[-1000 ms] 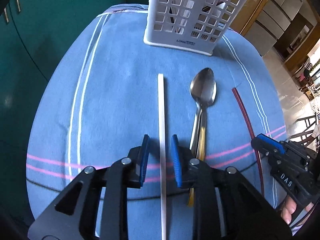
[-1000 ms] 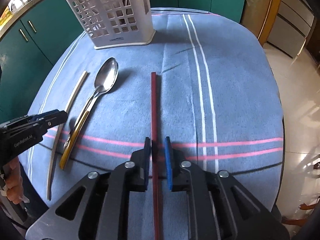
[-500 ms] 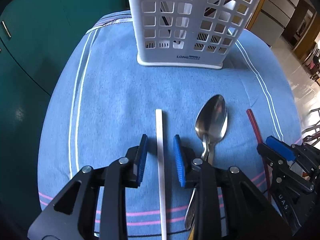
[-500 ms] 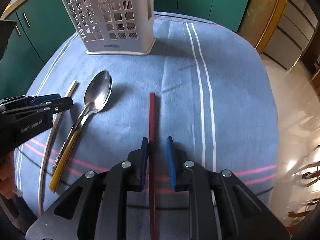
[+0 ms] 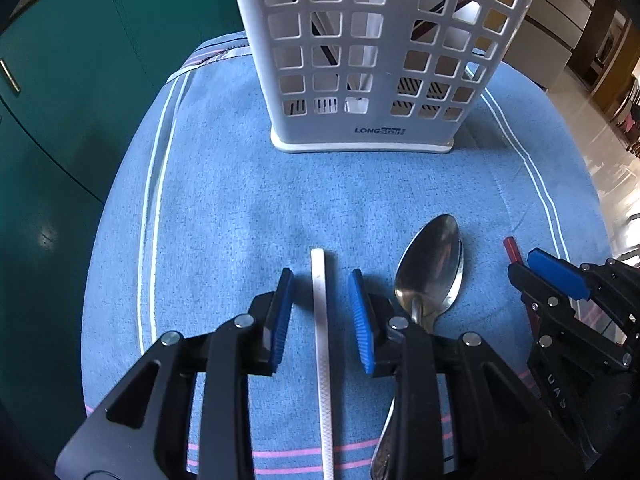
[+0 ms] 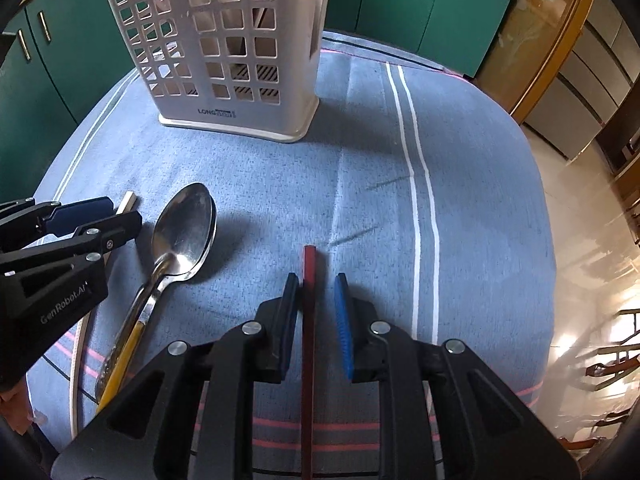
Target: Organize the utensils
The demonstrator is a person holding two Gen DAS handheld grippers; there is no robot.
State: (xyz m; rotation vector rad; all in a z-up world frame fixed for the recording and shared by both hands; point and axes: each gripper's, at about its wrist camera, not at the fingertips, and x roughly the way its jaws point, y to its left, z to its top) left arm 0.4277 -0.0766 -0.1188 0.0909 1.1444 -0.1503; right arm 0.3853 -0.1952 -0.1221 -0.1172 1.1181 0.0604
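Your left hand-held gripper (image 5: 321,312) sits low over the surface (image 5: 240,208), pointing toward its far edge, jaws spread with a clear gap on either side of the white chopstick (image 5: 322,340) that runs between the blue pads (image 5: 362,320); nothing is clamped. Your right hand-held gripper (image 6: 316,316) is posed the same way over the dark red chopstick (image 6: 308,340). Its jaws are parted too, the left pad touching or nearly touching the stick and the right pad standing off it.

Between the two sticks lie the spoons (image 6: 182,236), bowls stacked and pointing at the far edge, one with a yellow handle (image 6: 122,364). The white utensil basket (image 5: 376,64) stands upright near the far edge of the surface on the blue striped cloth (image 6: 460,200), with dark sticks leaning inside it.

Against a second ago, both of your grippers have slid forward along their sticks: each stick's far tip now lies just past the pads, where before a long stretch showed ahead. The basket looms much larger and closer. Both pairs of jaws stand a little wider than they did.
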